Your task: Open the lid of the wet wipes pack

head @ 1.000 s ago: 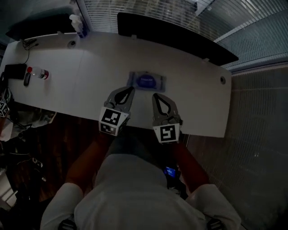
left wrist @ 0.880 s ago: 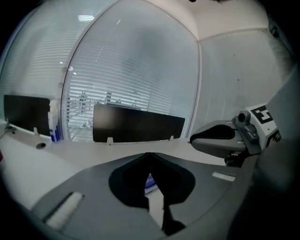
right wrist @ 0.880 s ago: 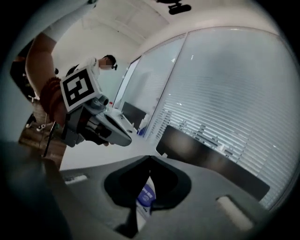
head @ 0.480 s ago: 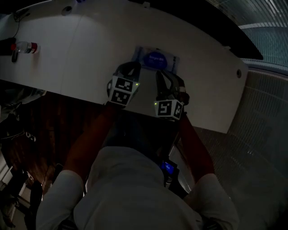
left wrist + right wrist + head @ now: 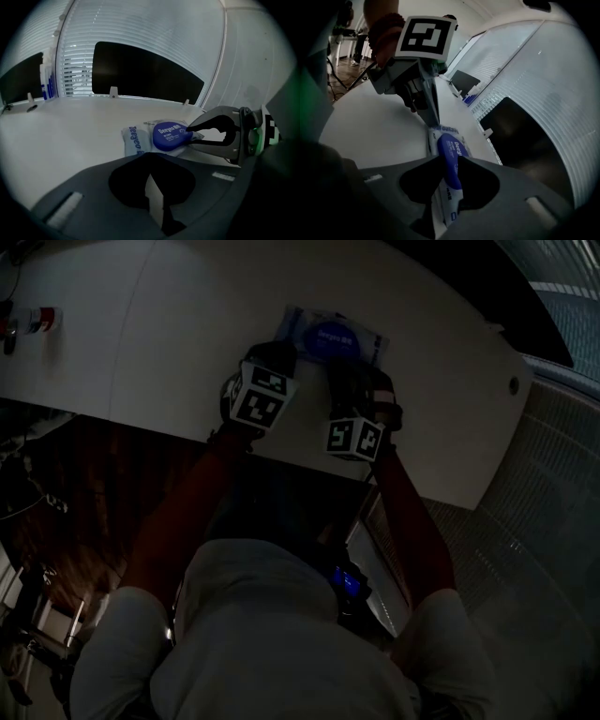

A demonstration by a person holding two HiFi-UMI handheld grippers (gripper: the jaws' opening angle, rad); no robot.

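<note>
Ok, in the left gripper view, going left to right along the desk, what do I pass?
First the bottles → the printed end of the wet wipes pack → its blue lid → the right gripper, tongs on the lid's edge. The dark panel behind spans too much to place.

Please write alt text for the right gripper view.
The right gripper clasps the blue oval lid of a pale plastic wet wipes pack on a white table. Beyond, the left gripper holds closed tips at the pack's far end.
</note>
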